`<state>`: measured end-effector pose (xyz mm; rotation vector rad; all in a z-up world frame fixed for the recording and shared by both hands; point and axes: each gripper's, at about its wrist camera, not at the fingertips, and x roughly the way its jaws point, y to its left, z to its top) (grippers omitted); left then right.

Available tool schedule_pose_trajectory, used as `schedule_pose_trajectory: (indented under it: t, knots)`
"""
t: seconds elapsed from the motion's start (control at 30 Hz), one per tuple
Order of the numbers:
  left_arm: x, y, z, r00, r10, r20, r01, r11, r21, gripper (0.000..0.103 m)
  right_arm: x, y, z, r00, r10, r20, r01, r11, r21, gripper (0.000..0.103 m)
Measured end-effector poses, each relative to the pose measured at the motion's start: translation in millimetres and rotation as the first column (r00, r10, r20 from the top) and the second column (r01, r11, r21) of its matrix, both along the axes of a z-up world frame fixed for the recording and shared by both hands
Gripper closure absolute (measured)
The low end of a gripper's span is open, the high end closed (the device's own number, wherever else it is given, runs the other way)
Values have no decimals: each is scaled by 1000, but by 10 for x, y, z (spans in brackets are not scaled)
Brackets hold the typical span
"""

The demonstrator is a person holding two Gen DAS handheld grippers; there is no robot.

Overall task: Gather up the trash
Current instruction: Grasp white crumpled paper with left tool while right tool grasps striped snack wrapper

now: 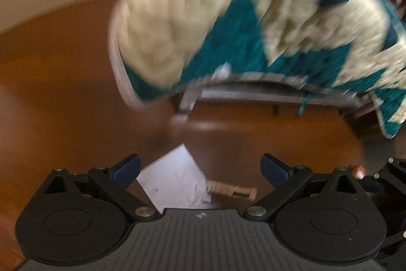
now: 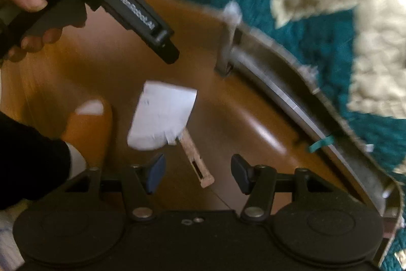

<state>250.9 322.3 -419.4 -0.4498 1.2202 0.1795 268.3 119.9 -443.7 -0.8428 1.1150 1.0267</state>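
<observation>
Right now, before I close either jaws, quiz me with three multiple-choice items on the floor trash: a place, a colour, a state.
1. Where is the paper?
A on the floor
B on the blanket
C in the jaws

2. What colour is the paper?
A red
B white
C black

3. The right gripper is:
A open and empty
B shut on the stick
C shut on the paper

Answers: A, it lies on the brown floor beside the stick; B, it shows white in both views; A, its jaws stand apart with nothing pressed between them.
</observation>
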Motion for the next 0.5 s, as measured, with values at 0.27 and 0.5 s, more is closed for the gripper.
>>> schedule_pose_trajectory:
  t: [0.27, 0.5]
  knots:
    - [48, -172, -1157, 979, -111, -169, 102, 993, -59, 2, -6, 201, -916, 991, 128, -41, -132, 983, -125, 47]
    - [-65, -391, -1764, 953, -210, -218, 200, 977, -67, 3, 26, 353, -1508, 974, 212, -77, -222, 960, -169, 47]
